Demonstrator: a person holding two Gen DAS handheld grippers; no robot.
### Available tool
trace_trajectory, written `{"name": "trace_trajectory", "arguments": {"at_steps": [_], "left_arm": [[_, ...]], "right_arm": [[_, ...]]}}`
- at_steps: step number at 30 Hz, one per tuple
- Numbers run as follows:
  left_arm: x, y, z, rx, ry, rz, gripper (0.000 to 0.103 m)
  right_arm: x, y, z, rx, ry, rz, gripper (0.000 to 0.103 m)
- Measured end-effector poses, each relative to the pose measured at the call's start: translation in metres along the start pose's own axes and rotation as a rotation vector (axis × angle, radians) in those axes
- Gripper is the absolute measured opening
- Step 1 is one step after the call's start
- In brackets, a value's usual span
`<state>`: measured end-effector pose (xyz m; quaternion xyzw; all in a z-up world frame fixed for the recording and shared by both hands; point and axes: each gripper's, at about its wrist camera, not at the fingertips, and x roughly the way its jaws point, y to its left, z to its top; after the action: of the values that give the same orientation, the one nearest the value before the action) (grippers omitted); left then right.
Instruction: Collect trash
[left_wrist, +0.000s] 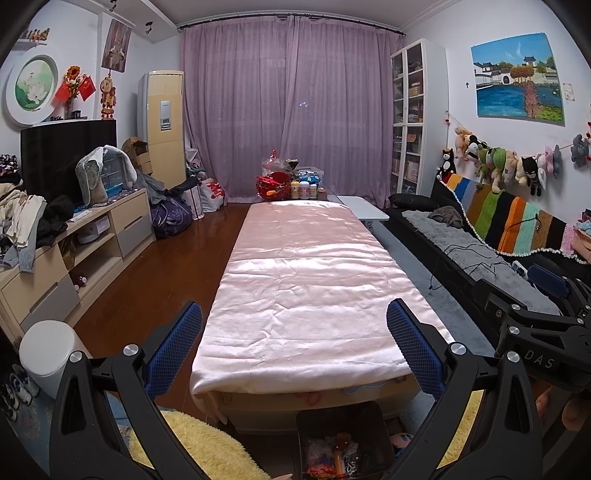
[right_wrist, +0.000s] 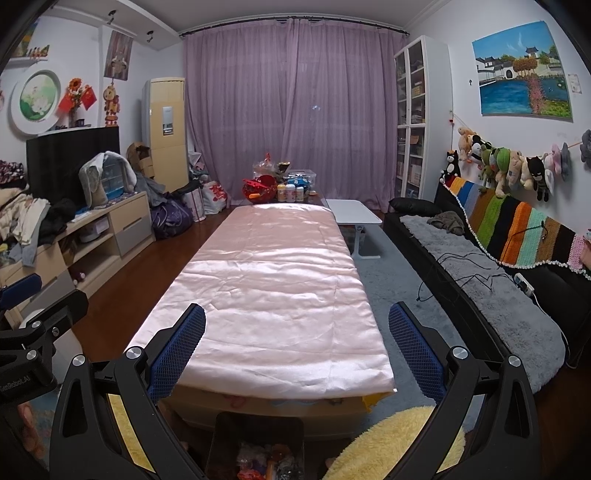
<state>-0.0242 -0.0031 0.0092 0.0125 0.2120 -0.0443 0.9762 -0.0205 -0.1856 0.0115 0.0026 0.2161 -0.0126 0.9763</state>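
Note:
A dark bin (left_wrist: 345, 417) stands on the floor at the near end of a long table covered by a pink satin cloth (left_wrist: 306, 280). Colourful trash (left_wrist: 336, 458) lies inside it. The bin also shows in the right wrist view (right_wrist: 258, 424), with trash (right_wrist: 266, 461) in it. My left gripper (left_wrist: 295, 347) is open and empty, held above the table's near end. My right gripper (right_wrist: 297, 347) is open and empty beside it. Each gripper shows at the edge of the other's view.
Bottles and a red basket (left_wrist: 273, 186) crowd the table's far end. A black sofa (right_wrist: 480, 266) with a grey throw runs along the right. A cluttered TV cabinet (left_wrist: 74, 243) stands left. A white bin (left_wrist: 48, 350) and yellow fluffy rug (right_wrist: 399, 443) lie near.

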Motion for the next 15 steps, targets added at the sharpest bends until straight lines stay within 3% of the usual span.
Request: {"name": "trace_trajectory", "arguments": {"at_steps": [15], "left_arm": [[-0.001, 0.0013, 0.0019, -0.007, -0.033, 0.013, 0.095]], "right_arm": [[0.0046, -0.0021, -0.002, -0.001, 0.012, -0.002, 0.1]]}}
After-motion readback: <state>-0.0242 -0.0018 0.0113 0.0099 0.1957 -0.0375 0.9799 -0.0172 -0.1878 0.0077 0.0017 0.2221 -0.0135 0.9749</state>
